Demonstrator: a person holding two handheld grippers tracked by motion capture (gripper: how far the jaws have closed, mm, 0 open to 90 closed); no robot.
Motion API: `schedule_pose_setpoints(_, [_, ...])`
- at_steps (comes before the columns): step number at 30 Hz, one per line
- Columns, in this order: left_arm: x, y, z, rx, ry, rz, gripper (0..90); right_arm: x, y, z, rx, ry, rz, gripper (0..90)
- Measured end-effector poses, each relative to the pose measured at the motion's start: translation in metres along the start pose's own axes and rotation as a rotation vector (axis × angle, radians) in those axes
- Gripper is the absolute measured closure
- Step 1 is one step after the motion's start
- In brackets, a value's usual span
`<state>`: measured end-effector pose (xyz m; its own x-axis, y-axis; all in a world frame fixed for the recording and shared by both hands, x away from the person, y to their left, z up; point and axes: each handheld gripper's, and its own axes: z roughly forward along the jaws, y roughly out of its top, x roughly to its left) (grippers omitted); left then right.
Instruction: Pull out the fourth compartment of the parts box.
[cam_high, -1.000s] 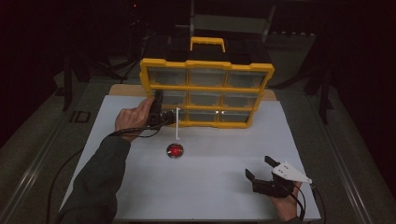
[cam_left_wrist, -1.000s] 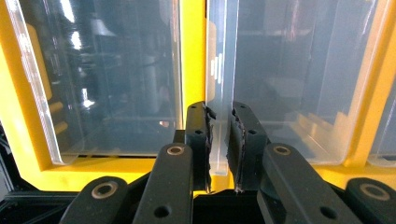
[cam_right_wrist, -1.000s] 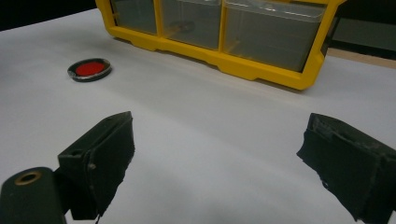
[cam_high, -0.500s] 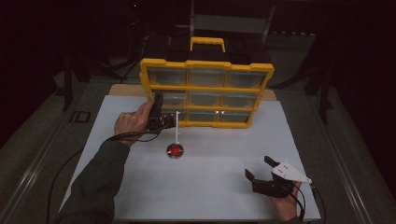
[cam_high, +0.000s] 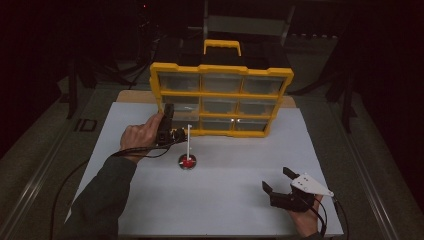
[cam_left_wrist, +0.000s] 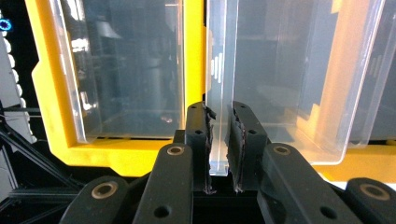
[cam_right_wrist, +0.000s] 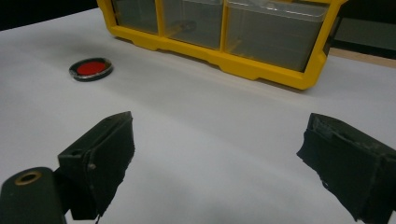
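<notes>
Clear drawer (cam_left_wrist: 219, 93) between hand-held gripper (cam_left_wrist: 218, 140) jaws

Glossy yellow plastic organizer frame (cam_high: 220, 69), clear glossy plastic drawers (cam_left_wrist: 275, 79) with reflections, matt white table sheet (cam_high: 225, 200), matt black left gripper (cam_left_wrist: 219, 140) with rough-edged pads, shiny-rimmed red disc (cam_right_wrist: 91, 68)

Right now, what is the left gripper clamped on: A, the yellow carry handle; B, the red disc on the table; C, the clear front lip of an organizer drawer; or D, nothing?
C: in the left gripper view the left gripper has its jaws closed on the clear drawer lip of the yellow organizer.
</notes>
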<state>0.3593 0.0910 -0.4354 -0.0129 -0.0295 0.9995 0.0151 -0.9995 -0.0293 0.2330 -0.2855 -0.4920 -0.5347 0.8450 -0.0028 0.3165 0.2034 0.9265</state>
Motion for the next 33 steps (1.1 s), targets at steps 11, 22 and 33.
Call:
schedule_pose_setpoints(11, [-0.001, -0.002, -0.020, -0.015, 0.009, -0.004, 79.7, 0.000, 0.000, 0.000, -0.001, -0.001, 0.004, 8.7])
schedule_pose_setpoints(22, [-0.003, -0.003, -0.040, -0.019, 0.016, 0.002, 79.6, 0.000, 0.000, 0.000, -0.003, 0.001, 0.003, 8.7])
schedule_pose_setpoints(33, [-0.004, -0.005, -0.050, -0.030, 0.022, -0.002, 79.6, 0.000, 0.000, 0.000, -0.003, 0.002, 0.003, 8.7])
